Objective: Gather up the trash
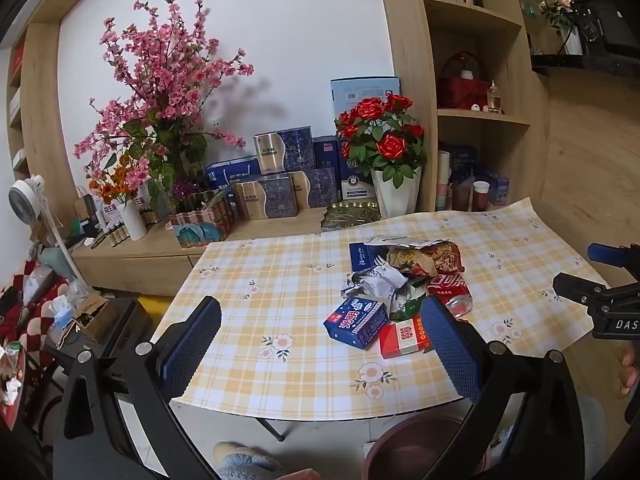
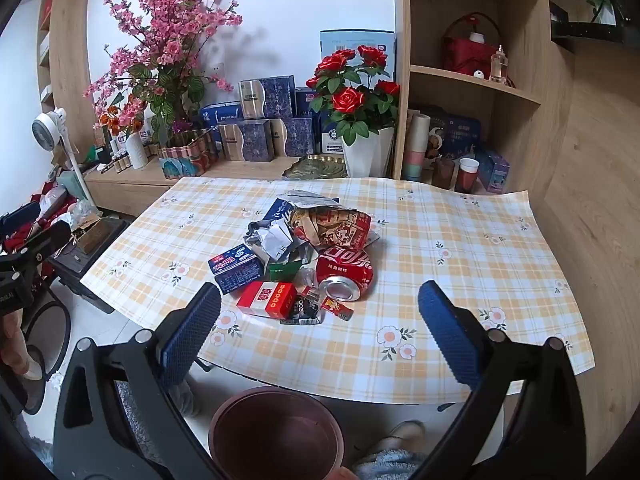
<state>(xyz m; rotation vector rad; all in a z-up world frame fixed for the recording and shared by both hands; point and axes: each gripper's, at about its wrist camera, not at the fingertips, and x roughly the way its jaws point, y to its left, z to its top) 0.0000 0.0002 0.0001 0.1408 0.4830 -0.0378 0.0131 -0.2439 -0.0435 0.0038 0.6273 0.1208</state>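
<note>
— What sits on the checked cloth?

— A heap: a crushed red cola can (image 2: 347, 274) on its side, open end facing the camera, a blue box (image 2: 236, 269) and a red box (image 2: 267, 299) lying flat beside it.

— And behind?

— Crumpled white paper (image 2: 272, 238) and a torn red snack bag (image 2: 334, 226), touching. A brown bin (image 2: 276, 432) stands below the table edge.

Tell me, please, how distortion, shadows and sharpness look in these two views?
Left wrist view: strong fisheye bending of the shelf, a soft shadow of the pink blossoms on the wall, trash pile sharp. Right wrist view: the same curvature, dark corners, table evenly lit, no glare.
</note>
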